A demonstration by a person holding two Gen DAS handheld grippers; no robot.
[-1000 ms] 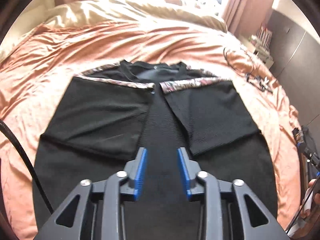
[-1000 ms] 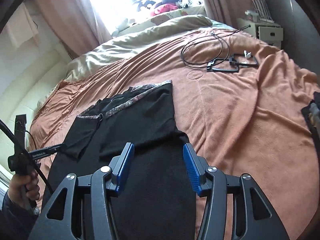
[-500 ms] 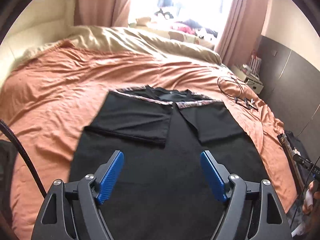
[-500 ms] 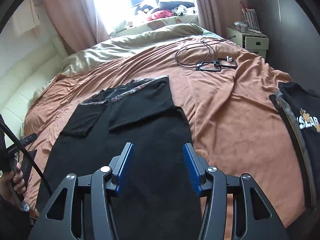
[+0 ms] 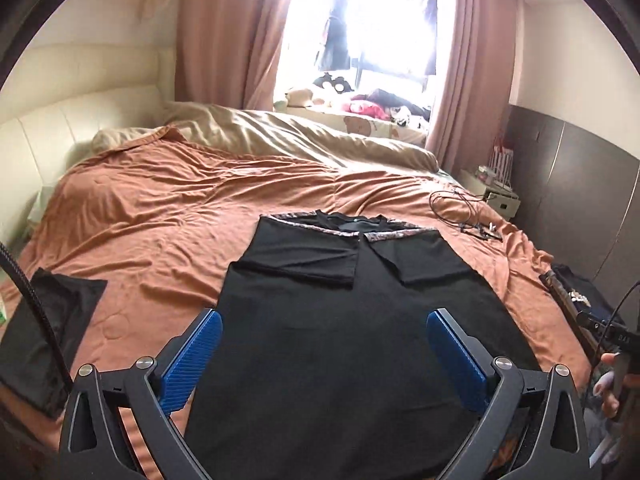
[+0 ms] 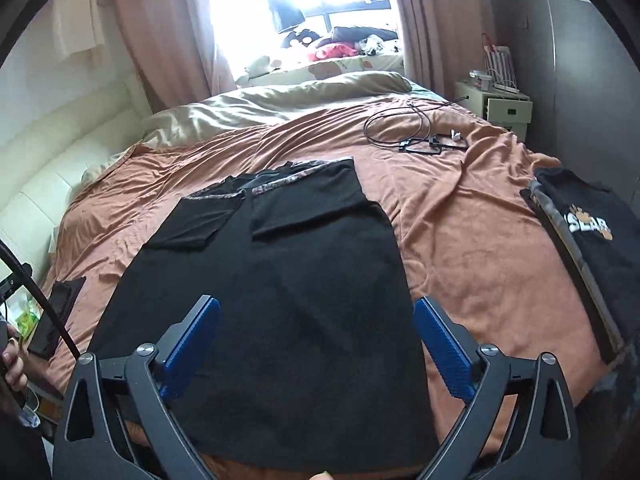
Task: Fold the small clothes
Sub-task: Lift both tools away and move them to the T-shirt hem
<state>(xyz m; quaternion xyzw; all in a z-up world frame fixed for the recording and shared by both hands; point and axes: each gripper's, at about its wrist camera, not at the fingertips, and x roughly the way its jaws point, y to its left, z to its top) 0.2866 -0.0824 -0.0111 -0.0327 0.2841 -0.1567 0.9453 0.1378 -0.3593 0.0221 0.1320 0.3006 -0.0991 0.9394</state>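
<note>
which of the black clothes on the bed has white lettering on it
The black shirt at the bed's right edge; the spread shirt and the left folded piece look plain.

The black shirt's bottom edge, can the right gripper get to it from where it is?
Probably yes. The right gripper, jaws opening and nothing between them, hangs over the black shirt near its bottom edge, with nothing in between.

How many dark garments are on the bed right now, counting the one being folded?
3. The black shirt with sleeves folded in lies mid-bed; a folded dark piece sits at the left edge; a printed black shirt lies at the right edge. More may be out of view.
</note>
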